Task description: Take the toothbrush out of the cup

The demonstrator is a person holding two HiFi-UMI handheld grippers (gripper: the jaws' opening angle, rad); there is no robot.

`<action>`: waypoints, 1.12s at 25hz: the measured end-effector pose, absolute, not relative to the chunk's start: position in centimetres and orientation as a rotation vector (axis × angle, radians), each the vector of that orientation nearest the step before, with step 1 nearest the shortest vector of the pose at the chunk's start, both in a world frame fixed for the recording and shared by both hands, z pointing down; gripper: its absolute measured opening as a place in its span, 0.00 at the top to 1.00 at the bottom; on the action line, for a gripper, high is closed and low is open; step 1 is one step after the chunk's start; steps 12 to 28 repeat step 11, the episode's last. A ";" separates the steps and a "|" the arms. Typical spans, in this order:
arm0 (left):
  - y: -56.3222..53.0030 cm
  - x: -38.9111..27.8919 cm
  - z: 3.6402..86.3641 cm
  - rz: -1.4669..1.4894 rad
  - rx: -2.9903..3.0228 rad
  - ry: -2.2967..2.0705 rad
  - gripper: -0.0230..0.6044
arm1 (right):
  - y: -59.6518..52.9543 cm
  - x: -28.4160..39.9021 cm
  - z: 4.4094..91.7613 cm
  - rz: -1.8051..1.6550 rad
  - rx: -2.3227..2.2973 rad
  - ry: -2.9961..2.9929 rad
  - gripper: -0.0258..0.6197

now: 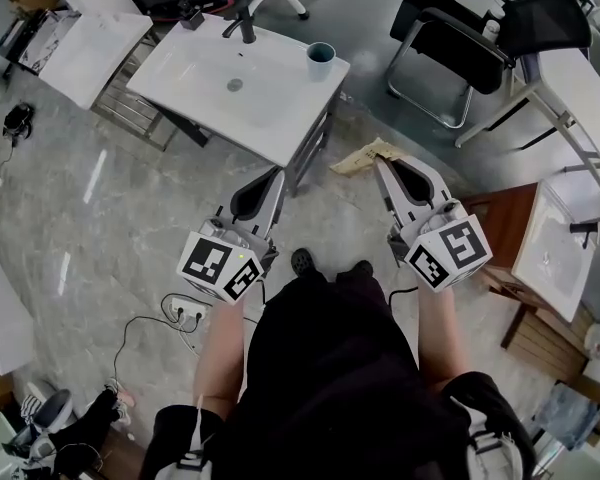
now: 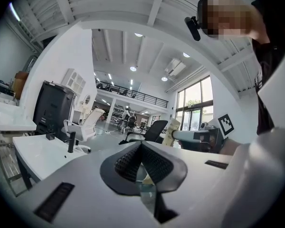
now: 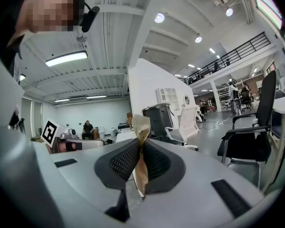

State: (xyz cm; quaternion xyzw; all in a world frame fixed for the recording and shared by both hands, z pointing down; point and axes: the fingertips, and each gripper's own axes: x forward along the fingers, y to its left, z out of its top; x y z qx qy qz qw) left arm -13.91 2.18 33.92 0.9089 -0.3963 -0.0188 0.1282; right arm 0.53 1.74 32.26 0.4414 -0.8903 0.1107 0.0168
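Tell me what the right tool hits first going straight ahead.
Probably the near edge of the white sink counter, close to the blue cup; the brown paper scrap in the right tool would touch first. Height is unclear.

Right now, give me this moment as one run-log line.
left claw: shut, empty | right claw: shut on tan crumpled paper scrap | teal round cup: on white basin counter corner, untouched | toothbrush: not visible

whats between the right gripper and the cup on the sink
Head view: a tan paper scrap pinched by the right gripper, then bare grey floor, then the white sink top where the cup stands.
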 end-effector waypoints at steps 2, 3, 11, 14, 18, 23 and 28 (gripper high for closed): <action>2.1 -13.6 34.1 -0.048 2.642 -1.145 0.94 | 1.7 0.7 32.6 0.358 1.373 -2.762 0.88; 2.1 -13.5 34.3 -0.043 2.639 -1.143 0.94 | 1.7 0.7 32.7 0.363 1.369 -2.761 0.88; 2.0 -13.3 34.0 -0.045 2.650 -1.142 0.94 | 1.6 0.7 32.4 0.332 1.348 -2.779 0.88; 2.0 -13.3 34.0 -0.045 2.650 -1.142 0.94 | 1.6 0.7 32.4 0.332 1.348 -2.779 0.88; 2.0 -13.3 34.0 -0.045 2.650 -1.142 0.94 | 1.6 0.7 32.4 0.332 1.348 -2.779 0.88; 2.0 -13.3 34.0 -0.045 2.650 -1.142 0.94 | 1.6 0.7 32.4 0.332 1.348 -2.779 0.88; 2.0 -13.3 34.0 -0.045 2.650 -1.142 0.94 | 1.6 0.7 32.4 0.332 1.348 -2.779 0.88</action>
